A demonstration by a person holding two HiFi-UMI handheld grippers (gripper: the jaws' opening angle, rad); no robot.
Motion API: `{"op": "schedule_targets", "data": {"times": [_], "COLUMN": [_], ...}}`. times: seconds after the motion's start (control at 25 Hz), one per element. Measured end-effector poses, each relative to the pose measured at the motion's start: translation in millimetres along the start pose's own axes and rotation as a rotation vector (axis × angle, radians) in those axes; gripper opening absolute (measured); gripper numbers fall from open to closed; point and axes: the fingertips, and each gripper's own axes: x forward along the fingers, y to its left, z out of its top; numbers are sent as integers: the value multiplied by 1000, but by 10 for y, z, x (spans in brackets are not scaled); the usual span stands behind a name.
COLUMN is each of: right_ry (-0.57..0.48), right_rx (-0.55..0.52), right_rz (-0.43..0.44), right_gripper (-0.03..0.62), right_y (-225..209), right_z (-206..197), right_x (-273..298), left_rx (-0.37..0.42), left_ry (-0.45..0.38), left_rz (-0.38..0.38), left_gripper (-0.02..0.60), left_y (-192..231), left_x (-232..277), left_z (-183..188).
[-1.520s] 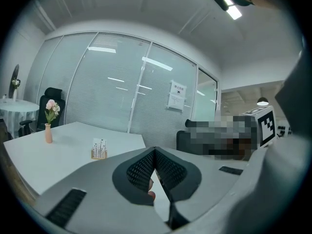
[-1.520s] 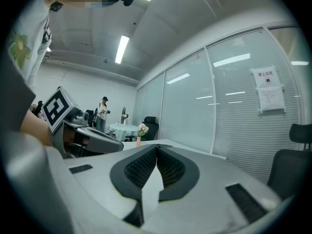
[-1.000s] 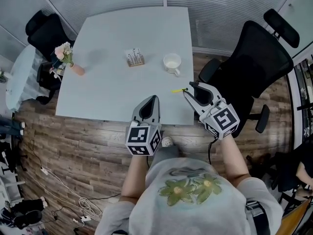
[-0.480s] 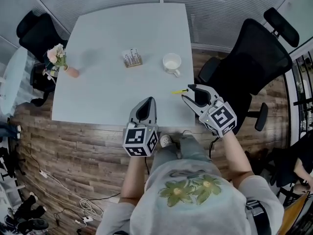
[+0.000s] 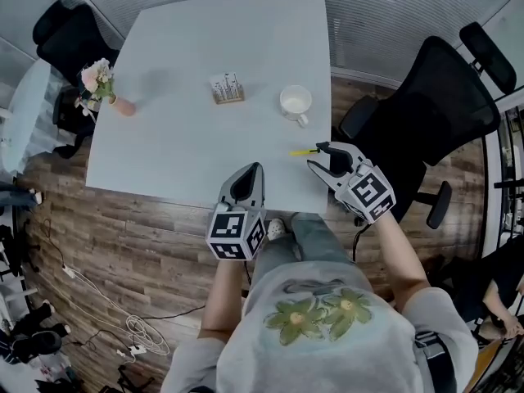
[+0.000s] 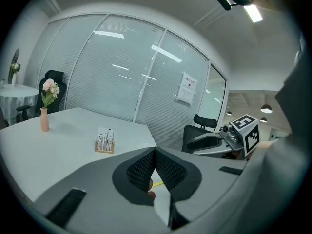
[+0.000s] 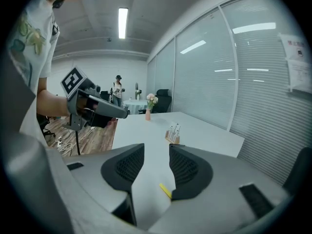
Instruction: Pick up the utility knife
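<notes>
The yellow utility knife [image 5: 301, 151] lies near the white table's [image 5: 196, 146] front right corner. In the right gripper view the knife [image 7: 165, 190] shows low between the pads, just beyond them. My right gripper [image 5: 318, 155] hovers at that corner, open wide, its tips right behind the knife's handle end and nothing between them. My left gripper [image 5: 255, 167] is shut and empty over the table's front edge, left of the knife. In the left gripper view its pads meet at the tip [image 6: 155, 151], and the right gripper [image 6: 209, 141] shows to the right.
A white cup [image 5: 293, 102], a small card holder [image 5: 227, 89] and a vase of flowers [image 5: 102, 88] stand farther back on the table. A black office chair [image 5: 434, 105] is close on the right, another chair [image 5: 70, 43] at the far left. Cables [image 5: 131, 334] lie on the wooden floor.
Both grippers have sunk toward the table. The right gripper's jaws have spread wider and now sit just behind the knife. The left gripper stays shut.
</notes>
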Motion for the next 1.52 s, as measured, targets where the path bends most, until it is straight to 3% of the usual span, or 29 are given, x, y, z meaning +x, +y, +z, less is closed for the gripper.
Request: {"op": "schedule_targets", "data": {"times": [0.68, 1.52], "right_ry": [126, 268], "right_rx": [-69, -138], "right_rz": [157, 255], "right_gripper": [167, 156], "right_y": [-188, -345], "right_z": [-519, -1218], "right_x": [325, 717], "left_rx": [-19, -42], "left_ry": [44, 88], "left_rz": [74, 138], "left_gripper": [2, 2], "left_y": [-32, 9], "left_x": [282, 467], "left_z": [-129, -273]}}
